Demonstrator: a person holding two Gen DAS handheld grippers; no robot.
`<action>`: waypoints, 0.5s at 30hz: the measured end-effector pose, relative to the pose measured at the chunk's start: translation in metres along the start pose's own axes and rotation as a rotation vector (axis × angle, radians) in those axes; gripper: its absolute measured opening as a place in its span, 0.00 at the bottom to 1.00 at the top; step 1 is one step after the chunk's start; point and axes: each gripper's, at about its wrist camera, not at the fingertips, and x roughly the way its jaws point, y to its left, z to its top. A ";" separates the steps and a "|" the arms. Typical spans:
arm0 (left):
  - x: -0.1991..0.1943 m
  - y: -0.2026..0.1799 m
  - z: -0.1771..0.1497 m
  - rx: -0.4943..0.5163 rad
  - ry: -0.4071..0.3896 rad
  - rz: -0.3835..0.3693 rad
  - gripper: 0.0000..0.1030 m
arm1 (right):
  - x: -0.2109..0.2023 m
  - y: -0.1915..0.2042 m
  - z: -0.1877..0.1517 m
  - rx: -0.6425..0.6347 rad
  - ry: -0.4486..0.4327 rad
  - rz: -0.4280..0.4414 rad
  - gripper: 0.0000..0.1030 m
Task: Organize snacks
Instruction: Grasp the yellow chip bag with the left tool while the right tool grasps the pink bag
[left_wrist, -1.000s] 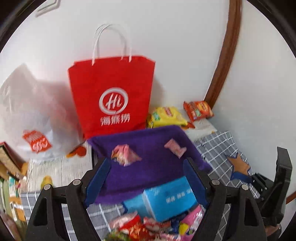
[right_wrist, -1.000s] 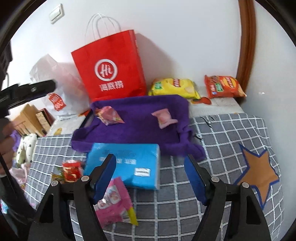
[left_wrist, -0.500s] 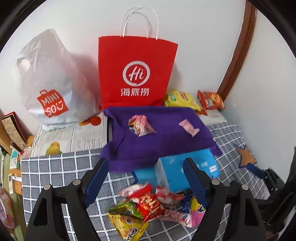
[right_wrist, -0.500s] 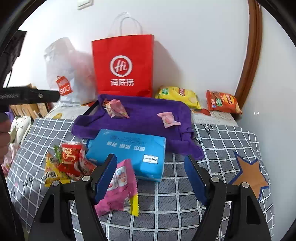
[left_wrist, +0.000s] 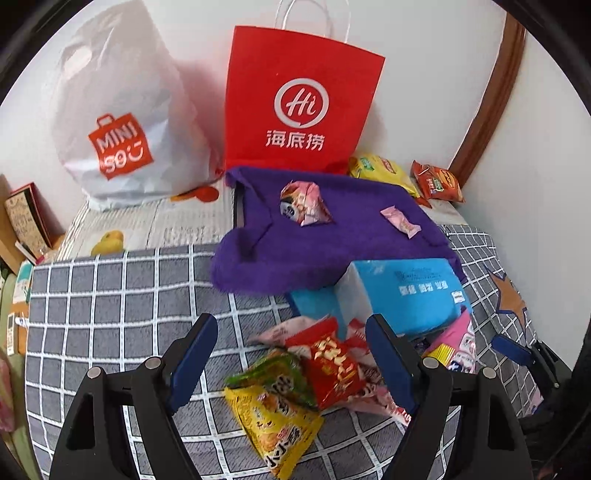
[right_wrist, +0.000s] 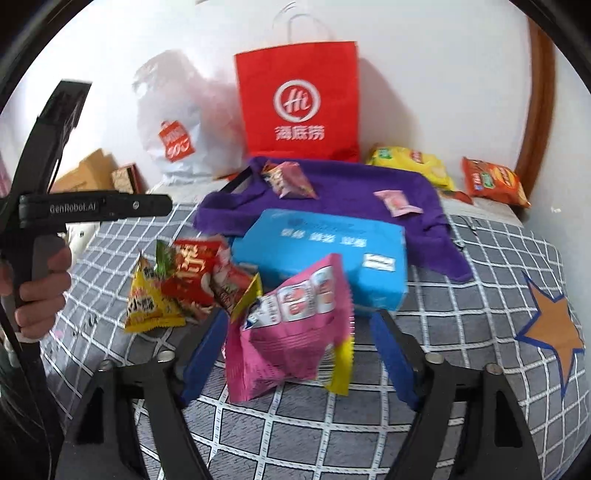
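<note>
Hovering spread over a red snack packet (left_wrist: 334, 369) and yellow packet (left_wrist: 277, 424) on the near checked cloth (left_wrist: 110, 295), left gripper (left_wrist: 291, 354) grips nothing; right gripper (right_wrist: 295, 343), just widened, straddles the pink packet (right_wrist: 291, 332) without pinching it

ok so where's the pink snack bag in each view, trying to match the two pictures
Left wrist view: the pink snack bag sits low on the right, mostly hidden behind the right finger, below the blue tissue pack.
Right wrist view: it stands at centre, propped up between the open fingers, in front of the tissue pack.
Shared landmark: the red paper bag against the wall at top centre in both.
</note>
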 end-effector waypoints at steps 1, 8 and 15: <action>0.000 0.001 -0.002 -0.003 0.000 -0.004 0.79 | 0.005 0.002 -0.001 -0.005 0.004 -0.020 0.81; -0.006 0.013 -0.015 0.008 0.008 0.025 0.79 | 0.041 -0.007 -0.006 0.104 0.065 0.080 0.83; -0.001 0.026 -0.034 -0.014 0.043 0.040 0.79 | 0.045 0.000 -0.008 0.053 0.059 0.115 0.70</action>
